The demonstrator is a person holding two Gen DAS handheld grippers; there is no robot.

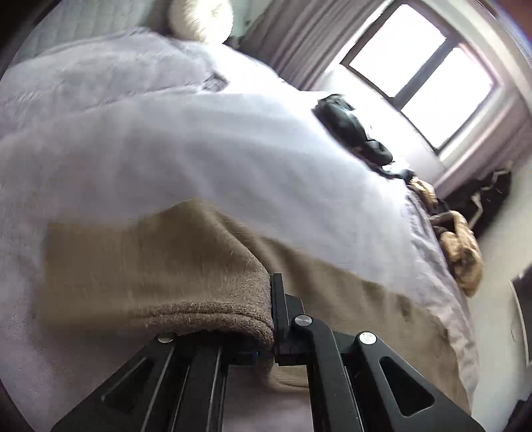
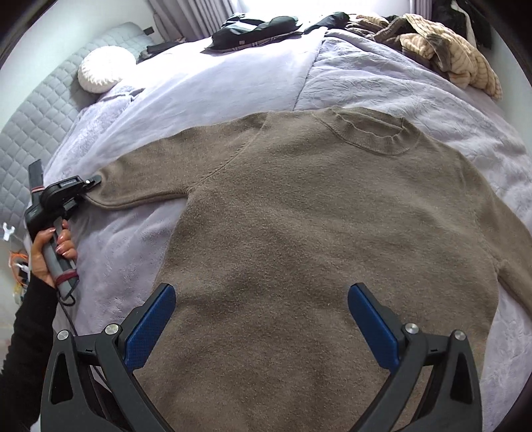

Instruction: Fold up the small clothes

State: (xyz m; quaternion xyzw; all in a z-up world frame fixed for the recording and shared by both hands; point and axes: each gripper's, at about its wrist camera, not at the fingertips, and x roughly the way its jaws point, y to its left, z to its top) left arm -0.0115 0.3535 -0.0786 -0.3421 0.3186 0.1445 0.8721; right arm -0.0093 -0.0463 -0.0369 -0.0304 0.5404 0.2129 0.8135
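Observation:
A taupe knit sweater (image 2: pixel 316 232) lies flat, front down, on the lavender bedspread (image 2: pixel 232 86), its collar (image 2: pixel 369 133) toward the far side. My left gripper (image 2: pixel 94 181) is shut on the cuff of the sweater's left sleeve (image 2: pixel 143 186); in the left wrist view the sleeve cuff (image 1: pixel 212 312) is pinched between the fingers of the left gripper (image 1: pixel 274 319). My right gripper (image 2: pixel 262 319) is open and empty, hovering above the sweater's lower body, its blue pads (image 2: pixel 153 325) wide apart.
A pile of tan and brown clothes (image 2: pixel 445 50) and dark garments (image 2: pixel 256 28) lie at the far side of the bed. A round white cushion (image 2: pixel 104 68) sits by the grey quilted headboard (image 2: pixel 33 133). A window (image 1: pixel 419 66) and curtains stand beyond the bed.

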